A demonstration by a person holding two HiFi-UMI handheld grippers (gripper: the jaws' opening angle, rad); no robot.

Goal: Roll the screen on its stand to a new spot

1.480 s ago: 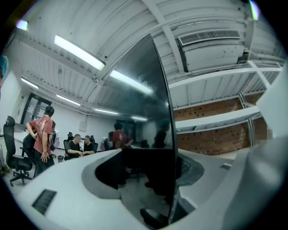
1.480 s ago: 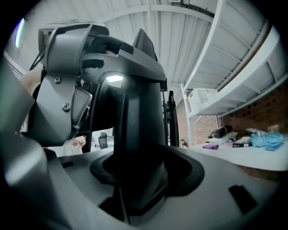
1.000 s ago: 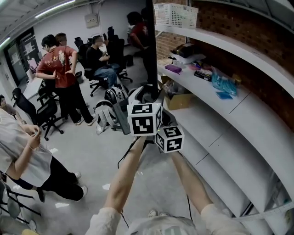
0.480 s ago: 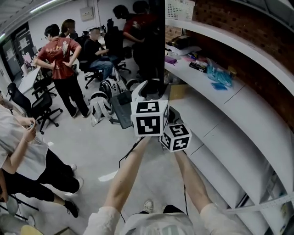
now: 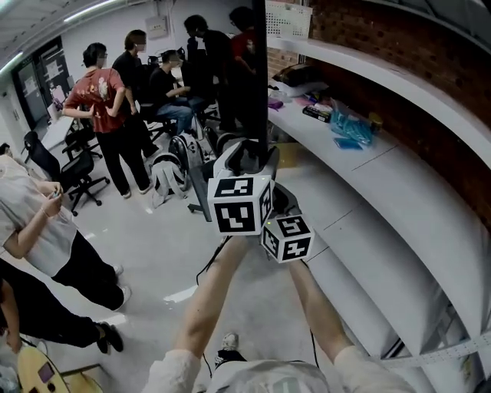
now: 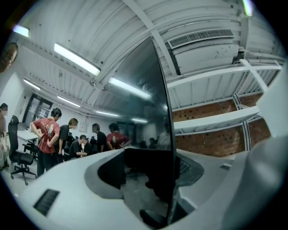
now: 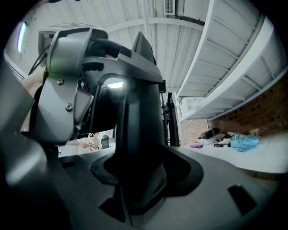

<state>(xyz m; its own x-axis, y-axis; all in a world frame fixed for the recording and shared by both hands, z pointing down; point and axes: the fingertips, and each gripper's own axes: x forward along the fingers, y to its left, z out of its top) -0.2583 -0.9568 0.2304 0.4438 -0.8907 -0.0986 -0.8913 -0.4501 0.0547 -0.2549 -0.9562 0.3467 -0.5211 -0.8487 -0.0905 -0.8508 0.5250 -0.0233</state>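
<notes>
The screen [image 5: 259, 77] stands edge-on ahead of me, a tall dark panel on its rolling stand. My left gripper [image 5: 247, 156] is shut on its edge, marker cube [image 5: 234, 206] facing me. In the left gripper view the glossy panel [image 6: 139, 112] runs down between the jaws of that gripper [image 6: 168, 184]. My right gripper [image 7: 135, 179] sits just behind and below the left one, its cube [image 5: 285, 238] to the right. Its jaws have just been opening slightly, and a thick black part of the screen [image 7: 137, 134] still fills the gap between them. The stand's post [image 7: 171, 117] rises farther off.
Long white shelves [image 5: 383, 176] run close along the right, bearing a blue bag [image 5: 349, 127] and a white basket [image 5: 288, 19]. Several people [image 5: 103, 100] stand or sit ahead left among office chairs [image 5: 73, 173]. A backpack [image 5: 169, 180] lies on the floor. Another person [image 5: 38, 238] stands near left.
Both grippers and the screen have travelled forward along the shelves toward the group of people. The near-left person has shifted position. The grips look the same.
</notes>
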